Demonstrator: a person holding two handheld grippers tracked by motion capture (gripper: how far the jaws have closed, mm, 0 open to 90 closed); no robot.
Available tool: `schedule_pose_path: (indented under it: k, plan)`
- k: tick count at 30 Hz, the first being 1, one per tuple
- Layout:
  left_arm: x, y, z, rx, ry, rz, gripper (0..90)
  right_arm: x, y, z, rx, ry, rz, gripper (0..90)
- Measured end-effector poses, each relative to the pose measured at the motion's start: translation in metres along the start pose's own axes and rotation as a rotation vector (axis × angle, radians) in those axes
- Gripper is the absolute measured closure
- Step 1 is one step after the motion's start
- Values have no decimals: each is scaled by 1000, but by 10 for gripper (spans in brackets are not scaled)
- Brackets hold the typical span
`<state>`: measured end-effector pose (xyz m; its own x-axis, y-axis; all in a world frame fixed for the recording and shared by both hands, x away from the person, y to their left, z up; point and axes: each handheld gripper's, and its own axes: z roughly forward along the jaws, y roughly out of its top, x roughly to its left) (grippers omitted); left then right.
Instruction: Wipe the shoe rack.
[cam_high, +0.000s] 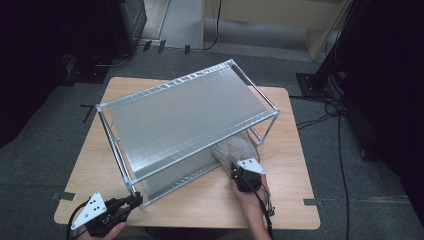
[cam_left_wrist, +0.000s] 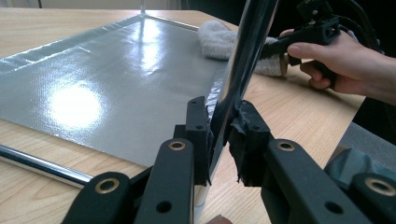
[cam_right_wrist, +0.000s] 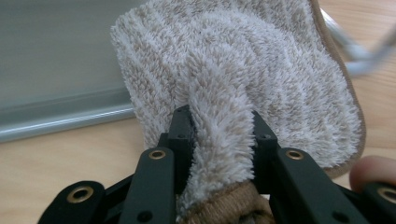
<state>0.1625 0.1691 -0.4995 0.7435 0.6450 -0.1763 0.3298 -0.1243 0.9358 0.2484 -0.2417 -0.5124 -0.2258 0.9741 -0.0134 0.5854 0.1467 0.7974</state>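
Note:
A two-tier metal shelf rack (cam_high: 190, 107) with silvery sheet shelves stands on the wooden table (cam_high: 285, 200). My left gripper (cam_high: 135, 200) is shut on the rack's near-left chrome post (cam_left_wrist: 243, 60), its black pads (cam_left_wrist: 198, 135) pinching the tube on both sides. A fluffy beige towel (cam_right_wrist: 243, 74) lies at the rack's lower shelf on the near-right side. My right gripper (cam_right_wrist: 222, 140) is shut on a raised fold of that towel, also seen as the towel (cam_high: 235, 149) and right gripper (cam_high: 240, 170) from above. The person's hand (cam_left_wrist: 345, 65) holds it.
The lower shelf sheet (cam_left_wrist: 107, 79) reaches close to the table's front edge. A chrome rail (cam_left_wrist: 42, 163) lies along the wood at the near left. Cables (cam_high: 325, 107) trail over the carpet floor to the right; dark stands flank the table.

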Motion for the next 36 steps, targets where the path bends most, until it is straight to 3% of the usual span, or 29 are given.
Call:
schedule_pose_path:
  k: [4,11,13,15,16,18,20,24,31,36]
  plan:
    - [0,0,0,-1,2,-1,786,39,-3,-6,1,96,-73,698]
    - [0,0,0,0,0,-1,786,112,-11,-21,-1,316,-244,696]
    - [0,0,0,0,0,-1,786,127,-13,-25,1,365,-288,695]
    - [0,0,0,0,-1,-1,786,133,-13,-26,-5,371,-339,695]
    - [0,0,0,1,-1,-2,785,132,-12,-25,-5,366,-338,694]
    - [0,0,0,5,-2,-1,785,123,-10,-21,3,362,-299,692]
    - [0,1,0,5,-4,-1,786,109,-9,-16,2,324,-279,691]
    - [1,1,1,8,-8,2,785,72,-3,-7,13,255,-197,691]
    - [1,1,1,6,-13,1,786,-3,8,8,37,68,-86,691]
    - [1,0,1,4,-11,3,785,-45,13,15,48,-43,10,691]
